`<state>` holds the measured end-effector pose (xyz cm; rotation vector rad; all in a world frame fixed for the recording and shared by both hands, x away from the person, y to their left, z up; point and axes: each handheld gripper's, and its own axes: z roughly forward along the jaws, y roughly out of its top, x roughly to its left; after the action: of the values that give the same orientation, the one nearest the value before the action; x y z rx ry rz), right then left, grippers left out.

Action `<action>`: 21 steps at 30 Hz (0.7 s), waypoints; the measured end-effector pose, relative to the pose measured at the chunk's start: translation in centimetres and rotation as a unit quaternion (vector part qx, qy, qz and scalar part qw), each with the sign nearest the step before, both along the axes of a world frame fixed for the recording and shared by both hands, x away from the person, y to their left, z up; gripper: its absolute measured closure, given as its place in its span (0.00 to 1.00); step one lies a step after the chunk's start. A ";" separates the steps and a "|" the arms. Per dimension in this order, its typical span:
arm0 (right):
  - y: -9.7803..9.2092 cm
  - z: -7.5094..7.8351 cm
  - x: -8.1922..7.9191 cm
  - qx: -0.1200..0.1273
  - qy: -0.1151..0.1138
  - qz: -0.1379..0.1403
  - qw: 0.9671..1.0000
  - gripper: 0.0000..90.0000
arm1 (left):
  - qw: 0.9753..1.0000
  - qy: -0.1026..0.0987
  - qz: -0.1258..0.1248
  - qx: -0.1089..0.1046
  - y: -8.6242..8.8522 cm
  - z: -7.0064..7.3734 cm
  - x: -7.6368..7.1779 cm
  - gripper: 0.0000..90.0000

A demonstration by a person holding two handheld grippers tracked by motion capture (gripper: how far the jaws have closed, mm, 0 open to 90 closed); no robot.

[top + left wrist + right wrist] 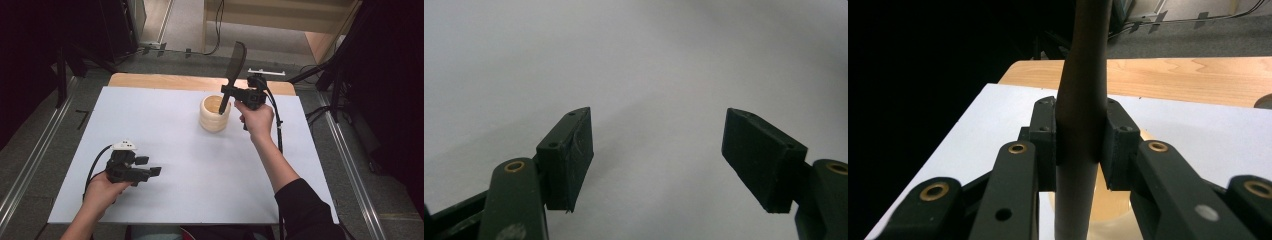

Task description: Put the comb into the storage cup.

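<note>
My right gripper (226,92) is shut on the handle of a dark spatula (235,64), holding it upright with the blade up and the handle end dipping into a cream ribbed holder (214,117) at the table's back centre. In the right gripper view the spatula handle (1082,115) is clamped between both pads, my right gripper (1081,134) standing directly over the holder (1110,210). My left gripper (155,171) rests low at the front left, open and holding nothing. Its pads (569,150) stand wide apart over the bare white board, my left gripper (659,160) close to the surface.
A white board (150,130) covers the wooden table (160,80), whose back edge shows beyond it. Cables trail from both grippers. Dark stands and floor cables (325,75) surround the table.
</note>
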<state>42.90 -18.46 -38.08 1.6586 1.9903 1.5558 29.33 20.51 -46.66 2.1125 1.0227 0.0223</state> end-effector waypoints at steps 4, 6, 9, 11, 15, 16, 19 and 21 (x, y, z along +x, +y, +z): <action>-0.1 0.3 0.7 0.000 -0.004 -0.007 1.000 0.78 | 1.000 0.000 0.000 0.000 -0.1 0.0 0.0 0.33; -0.2 0.5 1.1 -0.005 -0.005 -0.010 1.000 0.78 | 1.000 0.000 0.000 0.002 -0.1 0.0 0.0 0.33; -0.2 0.8 1.6 -0.009 -0.007 -0.014 1.000 0.78 | 1.000 0.000 0.001 0.001 0.0 0.0 0.0 0.33; -0.1 0.9 1.9 -0.012 -0.006 -0.016 1.000 0.78 | 1.000 0.001 0.003 0.000 0.0 -0.1 0.0 0.33; 0.1 0.9 2.4 -0.015 -0.007 -0.022 1.000 0.78 | 1.000 0.002 0.000 0.000 0.0 -0.1 0.1 0.33; 0.1 0.9 2.5 -0.017 -0.009 -0.023 1.000 0.78 | 1.000 0.002 0.000 0.001 0.0 -0.1 0.1 0.33; 0.3 0.8 2.8 -0.022 -0.012 -0.026 0.999 0.78 | 1.000 0.002 -0.001 0.000 0.0 -0.1 0.0 0.33; 0.5 0.7 2.9 -0.022 -0.012 -0.028 0.999 0.78 | 1.000 0.003 -0.001 0.000 -0.1 -0.1 0.0 0.33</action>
<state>45.83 -17.99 -37.40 1.6556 1.9346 1.4962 29.37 20.45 -46.75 2.1141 1.0243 0.0153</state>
